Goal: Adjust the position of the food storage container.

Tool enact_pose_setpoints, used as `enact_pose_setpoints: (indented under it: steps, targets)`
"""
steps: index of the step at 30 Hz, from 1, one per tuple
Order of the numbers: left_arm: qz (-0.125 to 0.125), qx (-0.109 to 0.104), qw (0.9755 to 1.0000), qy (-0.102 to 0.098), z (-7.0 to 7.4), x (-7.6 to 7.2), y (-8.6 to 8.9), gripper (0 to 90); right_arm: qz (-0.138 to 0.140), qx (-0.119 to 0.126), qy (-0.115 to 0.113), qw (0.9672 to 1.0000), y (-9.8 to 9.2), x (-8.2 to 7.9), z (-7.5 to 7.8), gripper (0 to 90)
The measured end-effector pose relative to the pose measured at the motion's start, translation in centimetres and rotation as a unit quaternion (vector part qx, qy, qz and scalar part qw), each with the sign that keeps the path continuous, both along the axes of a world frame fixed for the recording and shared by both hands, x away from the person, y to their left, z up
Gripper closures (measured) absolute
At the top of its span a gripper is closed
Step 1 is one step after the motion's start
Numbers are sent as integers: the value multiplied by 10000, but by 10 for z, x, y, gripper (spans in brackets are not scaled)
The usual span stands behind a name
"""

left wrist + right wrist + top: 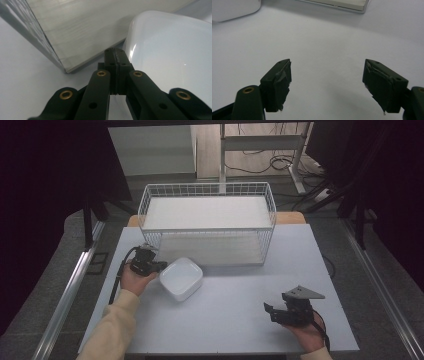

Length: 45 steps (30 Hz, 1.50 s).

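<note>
Lying on the grey table (235,315) just before the white wire basket (207,220), white rounded-square plastic dish (181,278) pinched at its near-left rim by fully closed left gripper (161,266); right gripper (272,312) wide open, empty, well apart; next, presumably lifting toward the basket without tipping.
</note>
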<state>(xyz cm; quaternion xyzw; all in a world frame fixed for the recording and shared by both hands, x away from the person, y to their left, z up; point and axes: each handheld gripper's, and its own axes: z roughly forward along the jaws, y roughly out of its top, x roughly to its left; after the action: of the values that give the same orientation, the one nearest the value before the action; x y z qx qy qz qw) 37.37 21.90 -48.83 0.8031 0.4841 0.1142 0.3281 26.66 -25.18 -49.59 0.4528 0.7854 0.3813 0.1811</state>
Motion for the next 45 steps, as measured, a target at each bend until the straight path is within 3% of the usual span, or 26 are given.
enact_pose_setpoints:
  steps: [12, 25, 36, 39, 45]
  targets:
    - [-439, 42, 9990, 47, 0, -9, -18, 897, -2, -19, -14, 10000, 0, 0, 0, 229]
    - [-717, 12, 9973, 159, 1, -22, -37, 896, -4, -20, -29, 10000, 0, -1, 1, 229]
    - [-880, -132, 9958, 217, 0, -32, -50, 896, -5, -35, -33, 10000, 0, -1, 1, 229]
    - [-841, -374, 9953, 315, -2, -36, -50, 896, -11, -35, -32, 10000, 0, -1, 1, 229]
    - [-918, -361, 9943, 412, -7, -42, -50, 897, -25, -37, -19, 10000, 0, -1, 1, 229]
